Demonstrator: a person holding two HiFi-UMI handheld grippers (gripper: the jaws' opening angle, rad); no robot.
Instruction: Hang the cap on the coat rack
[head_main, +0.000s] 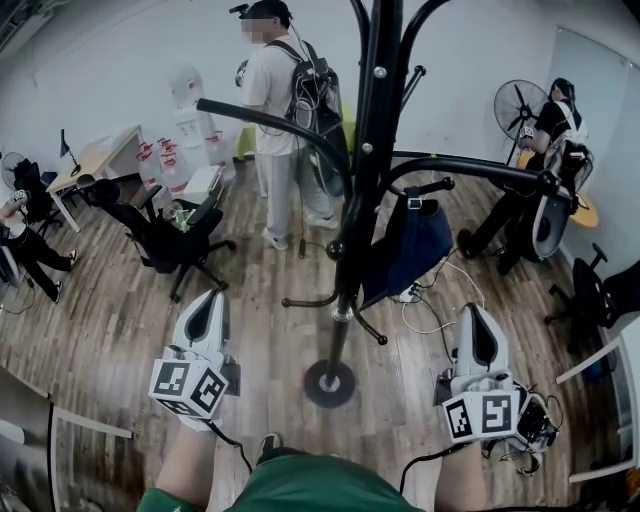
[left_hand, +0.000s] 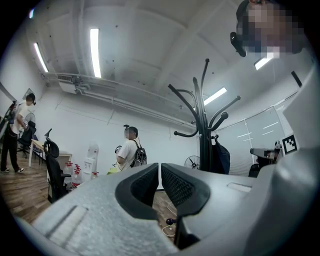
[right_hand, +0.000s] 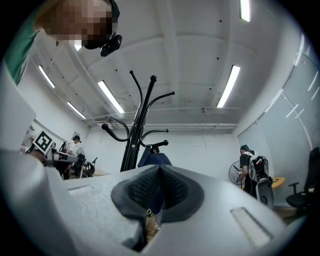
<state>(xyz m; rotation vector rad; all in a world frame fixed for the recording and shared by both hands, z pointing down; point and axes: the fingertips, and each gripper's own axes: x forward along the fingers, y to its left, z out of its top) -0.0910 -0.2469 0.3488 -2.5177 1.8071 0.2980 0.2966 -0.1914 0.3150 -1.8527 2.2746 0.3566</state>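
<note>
A black coat rack (head_main: 360, 200) stands on a round base (head_main: 330, 384) on the wood floor just ahead of me. A dark blue cap (head_main: 412, 248) hangs by its strap from a hook on the rack's right side, free of both grippers. My left gripper (head_main: 208, 302) is low at the left of the pole, and my right gripper (head_main: 480, 318) is low at its right. Both are shut with nothing between the jaws. The left gripper view shows its jaws (left_hand: 160, 172) closed, with the rack (left_hand: 204, 135) and cap (left_hand: 221, 157) beyond. The right gripper view shows the same: jaws (right_hand: 160, 172) closed, rack (right_hand: 136, 135) and cap (right_hand: 155, 159) beyond.
A person with a backpack (head_main: 285, 130) stands behind the rack. A black office chair (head_main: 165, 235) is at the left, with a water dispenser (head_main: 190, 115) and a desk (head_main: 95, 160) beyond. At the right are a fan (head_main: 518, 105) and a seated person (head_main: 555, 130). White cables (head_main: 430, 310) lie on the floor.
</note>
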